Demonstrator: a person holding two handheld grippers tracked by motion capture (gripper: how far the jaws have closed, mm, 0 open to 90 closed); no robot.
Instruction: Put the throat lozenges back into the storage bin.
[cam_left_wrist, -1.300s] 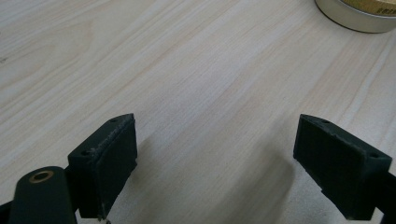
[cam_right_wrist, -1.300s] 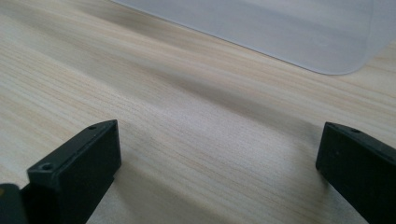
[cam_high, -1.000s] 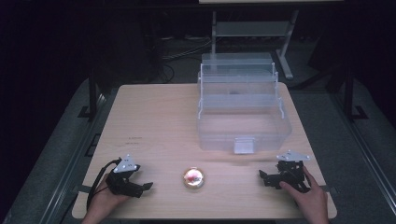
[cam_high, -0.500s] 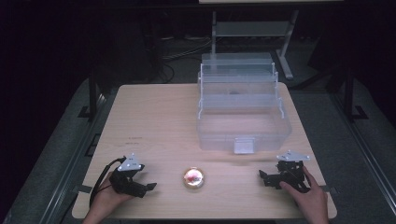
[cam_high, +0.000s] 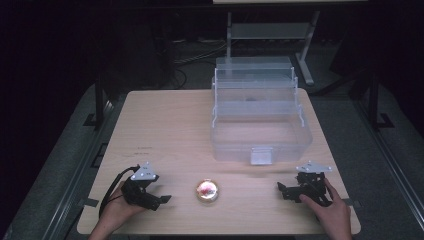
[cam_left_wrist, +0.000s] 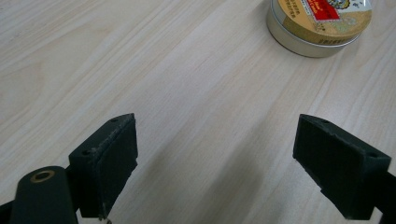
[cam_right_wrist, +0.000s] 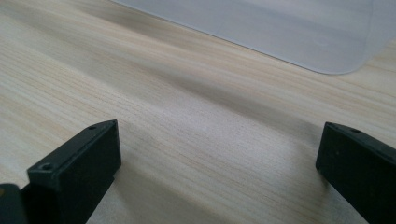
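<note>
Left gripper (cam_high: 159, 196): we held it low at the near left of the tabletop (cam_high: 170, 130), jaws spread wide with nothing between them, tips pointing toward the tin
Left gripper view: we saw both black pads (cam_left_wrist: 109, 158) hanging just above bare wood, a broad gap between them
Round tin (cam_high: 206, 190): it sat flat on the tabletop near the front edge, between our two grippers, closer to the left one but apart from it; in the left gripper view it lay ahead and to the right (cam_left_wrist: 319, 22), gold-sided with a red printed lid
Right gripper (cam_high: 286, 190): we rested it at the near right, jaws wide apart and holding nothing, well apart from the tin
Right gripper view: we looked along the open pads (cam_right_wrist: 88, 161) over plain wood, the pale corner of the clear box (cam_right_wrist: 280, 28) ahead
Clear box (cam_high: 260, 125): it stood open on the far right half of the tabletop, its tiered trays stepped up toward the back, its latch facing us
</note>
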